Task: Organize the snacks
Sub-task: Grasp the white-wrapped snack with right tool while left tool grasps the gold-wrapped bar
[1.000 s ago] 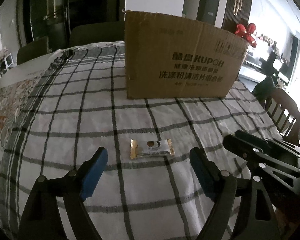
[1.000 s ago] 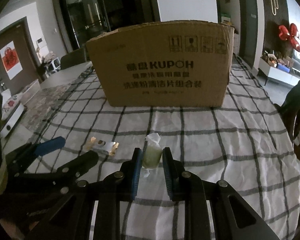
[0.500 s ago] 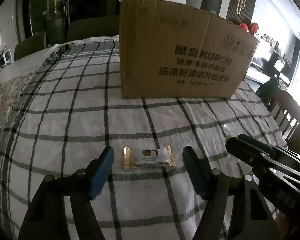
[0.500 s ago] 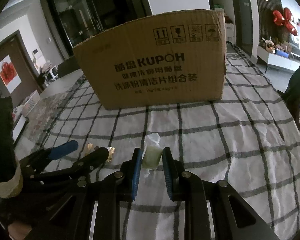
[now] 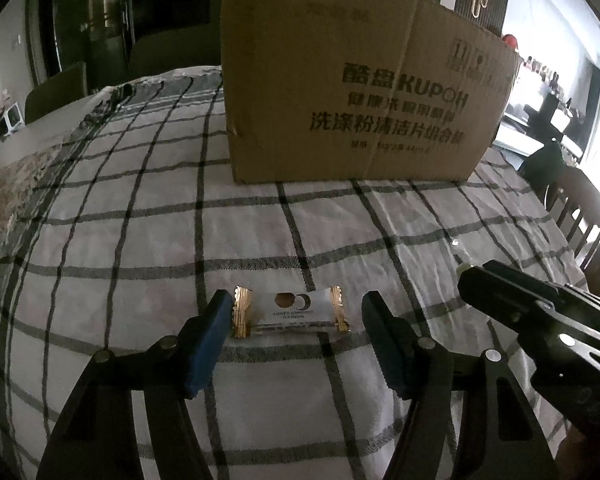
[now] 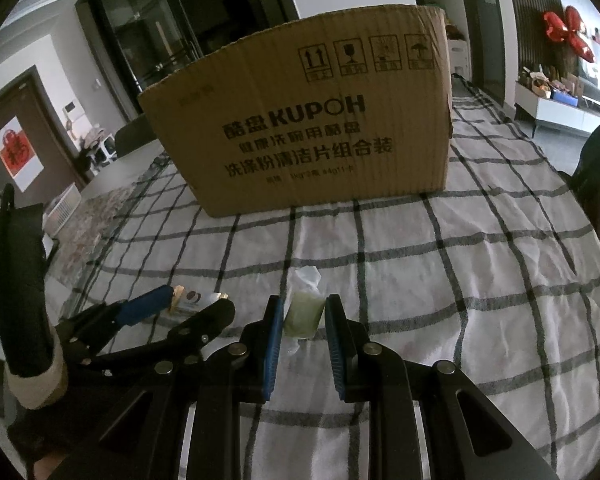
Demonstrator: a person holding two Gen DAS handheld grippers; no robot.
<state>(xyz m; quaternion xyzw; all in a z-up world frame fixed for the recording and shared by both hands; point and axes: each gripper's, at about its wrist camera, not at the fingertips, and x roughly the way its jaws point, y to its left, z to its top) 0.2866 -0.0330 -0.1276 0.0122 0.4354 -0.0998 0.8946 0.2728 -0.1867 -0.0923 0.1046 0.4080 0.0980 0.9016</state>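
The left gripper [image 5: 296, 312] jaws, closing, are straddling a bar [image 5: 290, 312] lying on the desk [image 5: 140, 220], unpinched. The right gripper [image 6: 302, 316] is clenching a candy [image 6: 303, 314]. The box [image 5: 352, 96] is standing at 12 o'clock.

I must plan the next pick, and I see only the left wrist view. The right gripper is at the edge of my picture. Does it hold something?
Observer: Yes. The right gripper is shut on a pale green wrapped candy.
Operator: How does this candy sit in it?
Observer: It sits at the fingertips, and one twisted end of the wrapper sticks out past them toward the cardboard box.
Operator: And how does my left gripper look from the other side?
Observer: In the right wrist view the left gripper is low over the checked tablecloth with the white-and-gold snack between its fingers. Its jaws have just been closing but do not clamp the snack yet.
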